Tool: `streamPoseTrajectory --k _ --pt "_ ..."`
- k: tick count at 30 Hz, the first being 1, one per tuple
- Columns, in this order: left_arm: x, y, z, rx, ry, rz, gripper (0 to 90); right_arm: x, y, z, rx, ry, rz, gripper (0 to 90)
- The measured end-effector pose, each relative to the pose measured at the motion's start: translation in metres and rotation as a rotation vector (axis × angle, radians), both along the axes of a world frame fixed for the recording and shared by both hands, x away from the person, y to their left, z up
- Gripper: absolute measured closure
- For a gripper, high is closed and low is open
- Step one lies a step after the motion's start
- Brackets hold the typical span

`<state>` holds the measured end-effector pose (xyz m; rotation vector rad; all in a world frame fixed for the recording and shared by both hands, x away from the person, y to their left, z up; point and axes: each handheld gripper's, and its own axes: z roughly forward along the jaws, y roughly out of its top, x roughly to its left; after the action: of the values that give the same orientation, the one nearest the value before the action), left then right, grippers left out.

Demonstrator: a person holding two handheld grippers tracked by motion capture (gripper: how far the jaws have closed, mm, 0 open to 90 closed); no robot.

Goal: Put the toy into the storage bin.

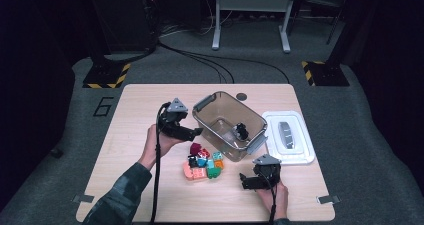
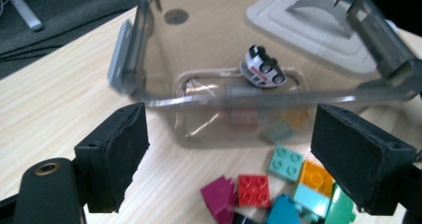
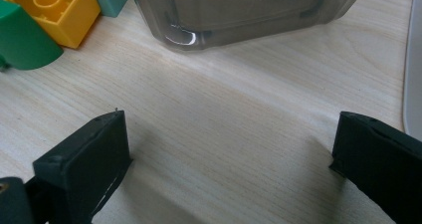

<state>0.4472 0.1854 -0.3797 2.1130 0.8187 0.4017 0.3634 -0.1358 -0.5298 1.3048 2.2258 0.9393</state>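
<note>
- While hovering at the bin's [image 1: 227, 116] left rim, the left gripper [image 1: 197, 131] is standing apart, gripping nothing.
- Lying tilted inside the bin, the toy car [image 1: 241, 131] is pointing nose-down.
- Bricks [image 1: 204, 164] are crowding the bin's near wall.
- Right gripper [image 1: 243, 181] is resting apart, lid [image 1: 290, 137] beyond.

I count one clear bin [image 1: 207, 116] near the table's [image 1: 135, 185] far edge, with one toy car [image 1: 241, 131] inside it. One white lid [image 1: 300, 152] lies by the right edge. Toward the near edge sits one heap of building bricks [image 1: 204, 165], roughly ten, though a few hide each other. Two grippers in my hands: left gripper [image 1: 199, 131], right gripper [image 1: 243, 180].
</note>
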Motion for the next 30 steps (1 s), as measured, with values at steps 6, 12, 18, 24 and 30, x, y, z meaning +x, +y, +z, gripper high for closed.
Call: streamPoseTrajectory --k 6,12,18,24,30 --pt "-0.009 0.016 -0.016 -0.005 0.016 0.026 15.0 0.000 0.000 0.000 -0.002 0.001 -0.005 0.7" --pt "-0.012 0.022 -0.042 -0.017 0.052 0.046 15.3 0.000 0.000 0.000 0.001 0.001 -0.004 0.6" --pt "-0.013 0.019 -0.073 -0.023 0.103 0.067 16.0 0.000 0.000 0.000 0.001 0.001 -0.005 0.7" --pt "-0.003 0.013 -0.096 -0.022 0.141 0.075 20.5 0.000 0.000 0.000 0.001 0.001 -0.005 0.7" --pt "0.012 0.004 -0.110 -0.021 0.168 0.068 29.4 0.000 0.000 0.000 0.000 0.001 -0.005 0.7"
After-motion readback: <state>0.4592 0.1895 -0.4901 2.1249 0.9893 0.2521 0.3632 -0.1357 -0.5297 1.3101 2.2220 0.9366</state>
